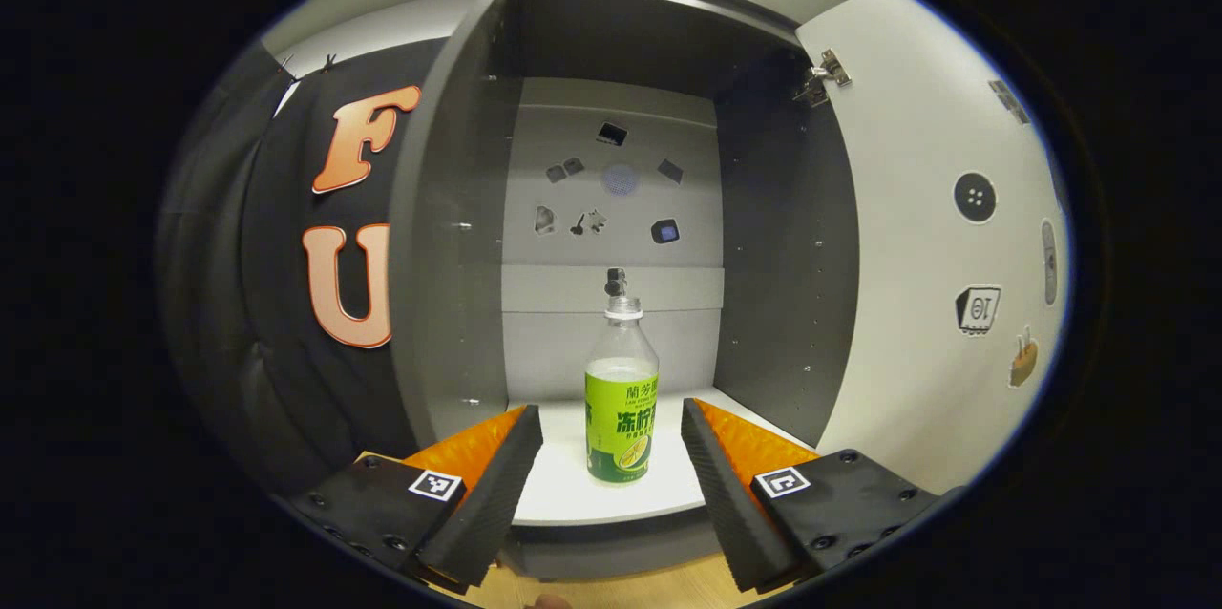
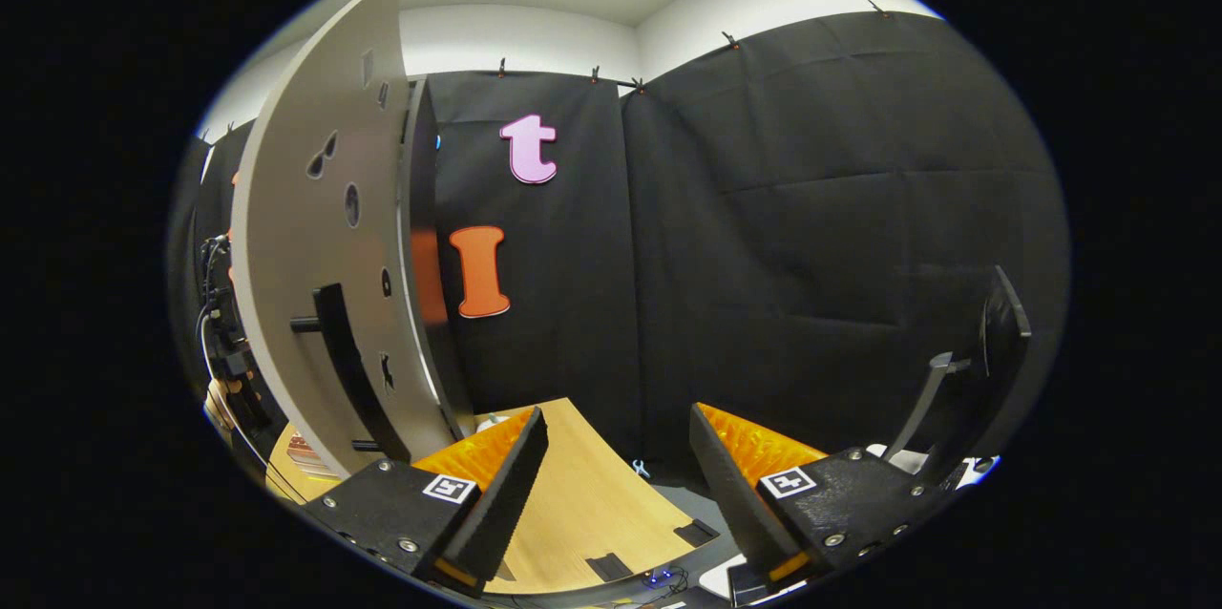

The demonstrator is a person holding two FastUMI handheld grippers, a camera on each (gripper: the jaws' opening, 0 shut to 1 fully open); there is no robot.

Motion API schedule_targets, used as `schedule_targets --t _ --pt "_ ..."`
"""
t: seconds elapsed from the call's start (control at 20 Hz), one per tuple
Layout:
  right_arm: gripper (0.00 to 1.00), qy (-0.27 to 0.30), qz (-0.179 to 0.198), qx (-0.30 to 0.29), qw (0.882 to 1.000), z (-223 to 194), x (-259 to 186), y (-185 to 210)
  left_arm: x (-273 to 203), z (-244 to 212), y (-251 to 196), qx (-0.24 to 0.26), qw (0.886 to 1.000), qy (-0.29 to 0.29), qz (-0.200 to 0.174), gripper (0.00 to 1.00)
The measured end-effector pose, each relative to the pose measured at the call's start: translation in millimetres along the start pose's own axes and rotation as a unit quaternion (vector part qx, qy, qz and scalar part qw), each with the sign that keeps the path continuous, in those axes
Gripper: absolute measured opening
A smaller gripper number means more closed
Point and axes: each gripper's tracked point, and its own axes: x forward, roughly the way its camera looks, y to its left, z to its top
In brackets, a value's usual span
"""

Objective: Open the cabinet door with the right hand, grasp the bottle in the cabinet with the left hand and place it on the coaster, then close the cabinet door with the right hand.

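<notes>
Bottle (image 1: 621,389): upright on the cabinet shelf (image 1: 611,494), centred ahead of the left claw (image 1: 611,485), whose jaws stand wide and apart from it. Cabinet door (image 1: 940,237) swung fully open, so the first step is judged complete. Grasp not yet made; transfer to the coaster and closing remain outstanding. Right claw (image 2: 616,485) is wide and empty, beside the door's outer face, its handle (image 2: 348,375) near but untouched, above the counter (image 2: 573,494).
</notes>
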Motion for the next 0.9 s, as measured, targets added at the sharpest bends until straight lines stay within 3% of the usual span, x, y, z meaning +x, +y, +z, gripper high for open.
schedule_targets --t 0.25,0.5,0.7,0.85,0.9 --pt "0.93 0.005 -0.023 0.011 1.0 -5 10 -21 51 -19 -13 0.004 1.0 0.014 -0.009 0.96" --pt "0.93 0.013 -0.044 0.013 0.999 -15 14 -42 82 -25 -1 0.008 1.0 0.016 0.017 0.98" --pt "0.93 0.018 -0.052 0.02 0.998 -21 16 -52 97 -33 2 0.008 0.999 0.03 0.016 0.96" --pt "0.93 0.019 -0.054 0.024 0.998 -24 17 -53 93 -34 -3 0.001 0.999 0.035 0.006 0.83" --pt "0.93 0.02 -0.053 0.023 0.998 -25 18 -53 90 -33 -4 -0.008 0.999 0.034 0.001 0.83"
